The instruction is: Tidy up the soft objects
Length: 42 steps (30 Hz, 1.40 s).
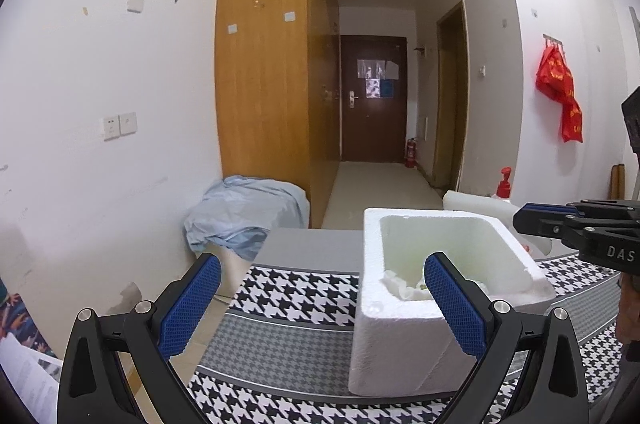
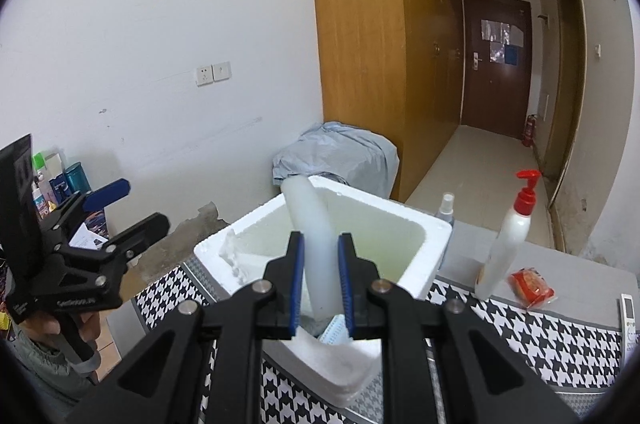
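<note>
My right jaws (image 2: 321,282) are clamped on a white foam sheet (image 2: 316,244), which curls upward at centre frame over the open foam box (image 2: 430,244). My left jaws (image 1: 322,304) stand wide and hold nothing, low in their view, beside the box on the houndstooth bench (image 2: 560,336). I judge this the stowing step: the sheet is above the box, not yet inside. Next I should lower it past the rim and release, perhaps steadying the light box with my left.
</note>
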Motion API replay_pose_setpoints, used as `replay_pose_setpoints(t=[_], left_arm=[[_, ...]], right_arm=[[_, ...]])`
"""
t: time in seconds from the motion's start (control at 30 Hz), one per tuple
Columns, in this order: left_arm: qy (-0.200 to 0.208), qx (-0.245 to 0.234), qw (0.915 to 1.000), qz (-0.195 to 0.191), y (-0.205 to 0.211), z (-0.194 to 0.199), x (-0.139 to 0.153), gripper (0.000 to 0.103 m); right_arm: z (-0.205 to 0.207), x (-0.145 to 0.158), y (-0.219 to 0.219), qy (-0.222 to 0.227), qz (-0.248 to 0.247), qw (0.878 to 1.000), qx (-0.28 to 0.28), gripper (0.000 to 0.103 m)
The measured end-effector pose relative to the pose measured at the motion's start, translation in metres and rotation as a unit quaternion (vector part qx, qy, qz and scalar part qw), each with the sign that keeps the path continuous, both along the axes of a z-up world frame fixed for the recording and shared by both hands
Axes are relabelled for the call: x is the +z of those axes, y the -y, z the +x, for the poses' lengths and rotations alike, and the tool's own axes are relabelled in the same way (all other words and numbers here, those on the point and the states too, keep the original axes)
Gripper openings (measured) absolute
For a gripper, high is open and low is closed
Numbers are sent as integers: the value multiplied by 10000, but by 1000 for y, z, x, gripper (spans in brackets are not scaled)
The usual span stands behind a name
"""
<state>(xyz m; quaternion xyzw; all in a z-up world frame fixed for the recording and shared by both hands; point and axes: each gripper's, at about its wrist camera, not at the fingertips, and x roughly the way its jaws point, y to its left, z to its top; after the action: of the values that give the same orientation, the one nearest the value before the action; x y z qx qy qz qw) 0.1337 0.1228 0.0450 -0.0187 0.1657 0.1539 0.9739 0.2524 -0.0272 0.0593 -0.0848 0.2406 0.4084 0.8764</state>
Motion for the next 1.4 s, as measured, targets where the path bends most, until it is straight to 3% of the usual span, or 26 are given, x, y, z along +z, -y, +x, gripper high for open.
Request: replay_pose_setpoints(t=[0.27, 0.37, 0.43, 0.47, 0.5, 0.6, 1.2, 1.4], left_arm=[[11, 114, 9999, -68, -11, -6, -4, 102], [-18, 126, 9999, -85, -14, -6, -5, 102], [-25, 128, 9999, -87, -15, -6, -6, 102], [-32, 129, 9999, -88, -15, -5, -5, 102], [-40, 138, 9999, -85, -15, -5, -6, 102], [-26, 157, 9998, -93, -16, -5, -5, 102], [1, -93, 10000, -25, 11, -7, 3, 102], [43, -214, 9998, 26, 30, -8, 10, 102]], right_arm=[[9, -8, -17, -130, -134, 9998, -4, 20], [11, -12, -21, -210, -226, 9995, 16, 27], [10, -14, -26, -132, -400, 9991, -85, 40], [9, -16, -27, -103, -468, 9988, -94, 61], [7, -16, -28, -73, -473, 9988, -82, 73], [1, -14, -27, -26, -419, 9991, -22, 79], [-10, -1, 19, 45, -145, 9983, -566, 84], [-15, 4, 46, -11, 99, 9967, -800, 94]])
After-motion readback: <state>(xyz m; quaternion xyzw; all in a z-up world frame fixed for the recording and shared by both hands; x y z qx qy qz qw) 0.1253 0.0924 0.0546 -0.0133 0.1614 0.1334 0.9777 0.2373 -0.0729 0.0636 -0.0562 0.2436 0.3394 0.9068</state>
